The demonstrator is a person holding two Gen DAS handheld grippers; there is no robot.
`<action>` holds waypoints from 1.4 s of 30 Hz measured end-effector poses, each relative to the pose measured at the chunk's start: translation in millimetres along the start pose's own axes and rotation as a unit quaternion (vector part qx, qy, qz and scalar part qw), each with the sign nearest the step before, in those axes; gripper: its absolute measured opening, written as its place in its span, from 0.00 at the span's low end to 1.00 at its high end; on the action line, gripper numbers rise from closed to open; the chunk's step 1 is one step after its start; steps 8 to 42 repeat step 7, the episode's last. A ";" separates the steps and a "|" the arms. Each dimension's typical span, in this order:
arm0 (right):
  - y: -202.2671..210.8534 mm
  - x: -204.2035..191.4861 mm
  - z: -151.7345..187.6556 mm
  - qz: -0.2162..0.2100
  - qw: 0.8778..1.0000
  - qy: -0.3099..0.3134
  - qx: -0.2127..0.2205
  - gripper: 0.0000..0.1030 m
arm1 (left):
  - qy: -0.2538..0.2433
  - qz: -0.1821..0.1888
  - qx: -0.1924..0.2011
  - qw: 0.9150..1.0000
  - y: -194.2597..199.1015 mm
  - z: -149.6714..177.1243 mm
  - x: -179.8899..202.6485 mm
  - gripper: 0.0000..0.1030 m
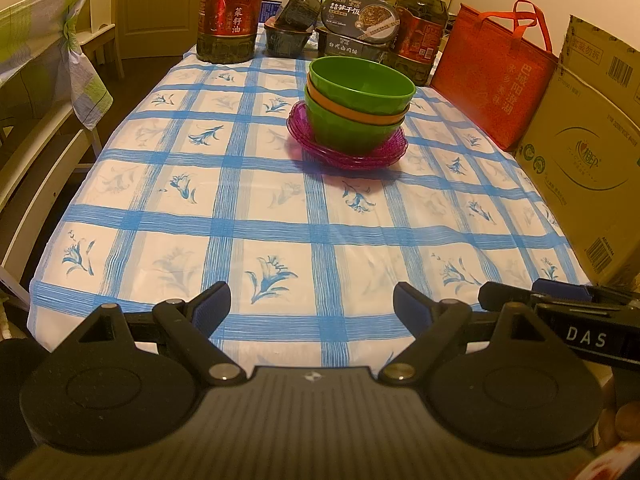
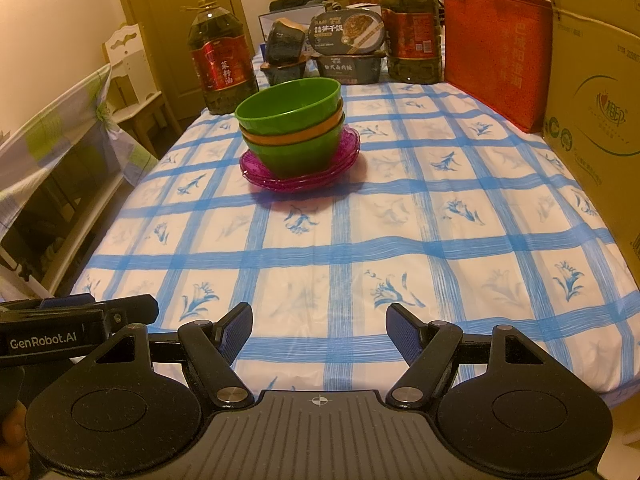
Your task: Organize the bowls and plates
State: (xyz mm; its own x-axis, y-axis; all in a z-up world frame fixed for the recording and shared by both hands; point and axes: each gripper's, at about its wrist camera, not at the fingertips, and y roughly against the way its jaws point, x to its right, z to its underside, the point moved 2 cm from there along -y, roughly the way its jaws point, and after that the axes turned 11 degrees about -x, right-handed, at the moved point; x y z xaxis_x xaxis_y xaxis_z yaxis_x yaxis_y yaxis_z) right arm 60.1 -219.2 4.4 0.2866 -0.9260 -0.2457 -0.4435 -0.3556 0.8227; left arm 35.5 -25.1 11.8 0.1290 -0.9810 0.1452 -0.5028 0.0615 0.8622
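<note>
Green and orange plastic is sitting stacked at the middle of the bench [image 1: 280,216]: three nested bowls [image 1: 360,100], a green one on top, an orange rim showing under it and a green one at the bottom. The bowl stack is resting on a pile of translucent purple plates [image 1: 348,152], whose scalloped edges are poking out all round the lowest bowl. A blue-checked cloth with flower prints is covering the bench.

Both tools are hanging over the near edge of the bench, well apart from the stack. The left tool [image 1: 312,304] is holding its blue-padded fingers spread, with nothing but cloth showing between them; the bowls are lying ahead of it and slightly to its right. The right tool [image 2: 319,330] is likewise standing spread and empty, and the stack [image 2: 292,128] is lying ahead of it and a little to its left (so the dishes are sitting roughly between the two lines of sight). Each tool is showing at the edge of the other's view, just beside it.

Behind the stack, two large oil bottles [image 1: 231,12] are flanking some dark packaged meal boxes [image 1: 360,16] at the far end. An orange tote bag [image 1: 496,76] and a cardboard box [image 1: 588,152] are lining the right side.
</note>
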 end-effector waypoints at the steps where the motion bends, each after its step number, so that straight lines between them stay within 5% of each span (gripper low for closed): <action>1: -0.2 -0.4 0.0 0.001 1.000 0.000 0.000 0.71 | 0.000 0.000 0.000 1.000 0.1 -0.2 0.0 0.85; 42: -0.2 -0.3 0.0 0.000 1.000 0.000 0.000 0.71 | 0.009 -0.005 0.006 1.000 0.1 -4.2 1.4 0.85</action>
